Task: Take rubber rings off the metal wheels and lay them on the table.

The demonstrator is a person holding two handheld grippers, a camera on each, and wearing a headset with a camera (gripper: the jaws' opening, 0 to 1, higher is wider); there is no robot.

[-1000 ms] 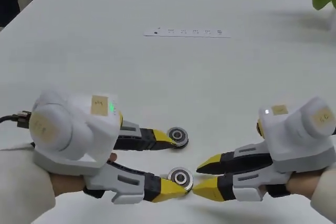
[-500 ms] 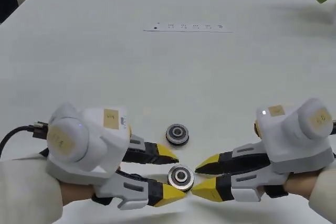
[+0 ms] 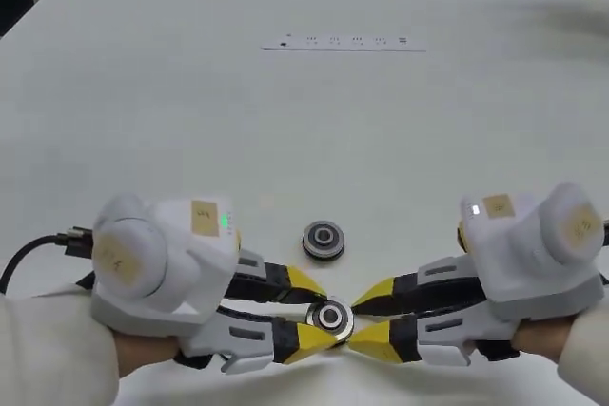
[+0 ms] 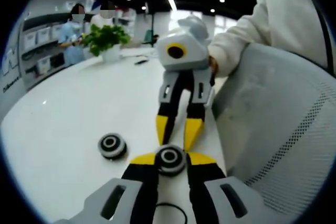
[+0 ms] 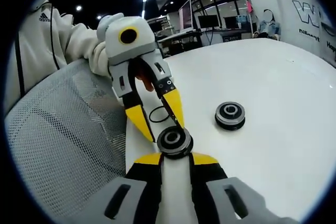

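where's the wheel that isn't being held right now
In the head view the free wheel lies on the white table, centre, just beyond the held wheel in the left gripper.

L gripper (image 3: 312, 316) sits left of the near wheel (image 3: 330, 317), jaws nipped on its two sides. R gripper (image 3: 357, 320) sits right of the wheel, tips touching it, jaws a bit apart; can't tell if it grips. Both lie low & flat, nose to nose at the wheel. White L sleeve (image 3: 43, 354) & R sleeve (image 3: 588, 360) sit far out from the wheel.

"adidas" on white top (image 5: 52, 40); other txt unreadable.
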